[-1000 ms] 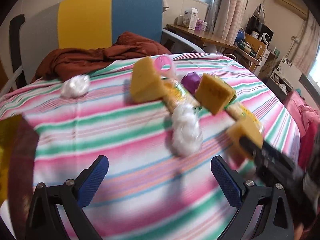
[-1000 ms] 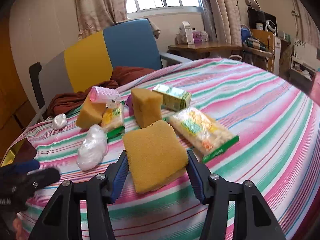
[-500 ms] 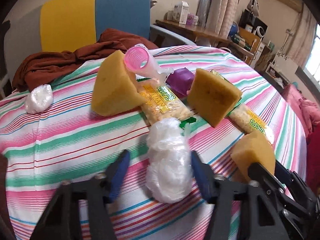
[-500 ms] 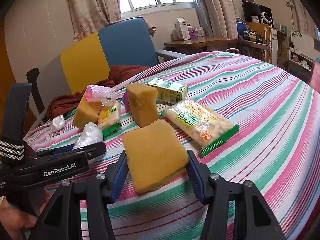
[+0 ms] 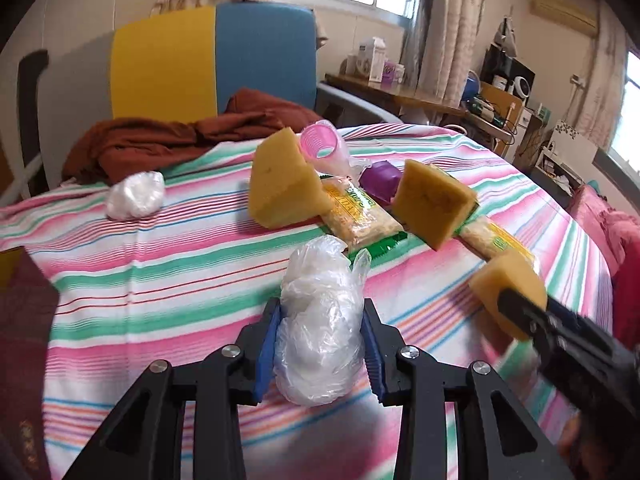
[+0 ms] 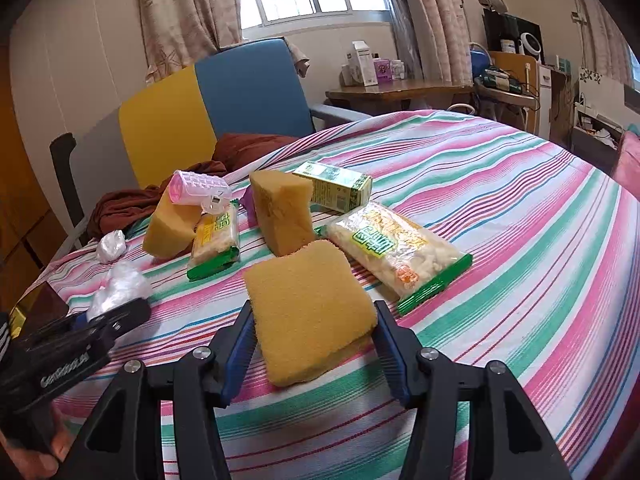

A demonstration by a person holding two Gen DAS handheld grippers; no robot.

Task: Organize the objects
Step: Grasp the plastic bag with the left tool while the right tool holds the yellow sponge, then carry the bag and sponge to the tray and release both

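On a round table draped in a pink, green and white striped cloth (image 6: pixel 500 184), the left gripper (image 5: pixel 320 344) pinches a crinkled ball of clear plastic bag (image 5: pixel 320 328), its blue ridged pads pressed into both sides of the soft bundle near the table's near edge. A second earlier those jaws stood wide apart with nothing between them; half a second ago they were drawing in around the bag.

The right gripper (image 6: pixel 314 344) clamps a flat, square yellow sponge (image 6: pixel 310 312) with a coarse, porous face, its front corner lifted off the cloth; that grip looks unchanged from a second ago.

Toward the middle of the table stand two thicker sponge blocks, one wedge-shaped (image 5: pixel 280 184) and one tipped on a corner (image 5: pixel 434 204). Between them lies a glossy snack packet (image 5: pixel 360 216) with a green sealed end; a larger packet (image 6: pixel 396 252) lies to the right of the held sponge. A pink ribbed plastic roller (image 5: pixel 320 148) leans on the wedge, a purple plastic piece (image 5: pixel 380 180) sits behind the packets, and a green carton (image 6: pixel 332 188) lies on its side. A second small plastic wad (image 5: pixel 136 200) rests near the table's far-left edge, beside a rumpled rust-brown cloth (image 5: pixel 180 140) on a yellow-and-blue chair (image 5: pixel 212 60).
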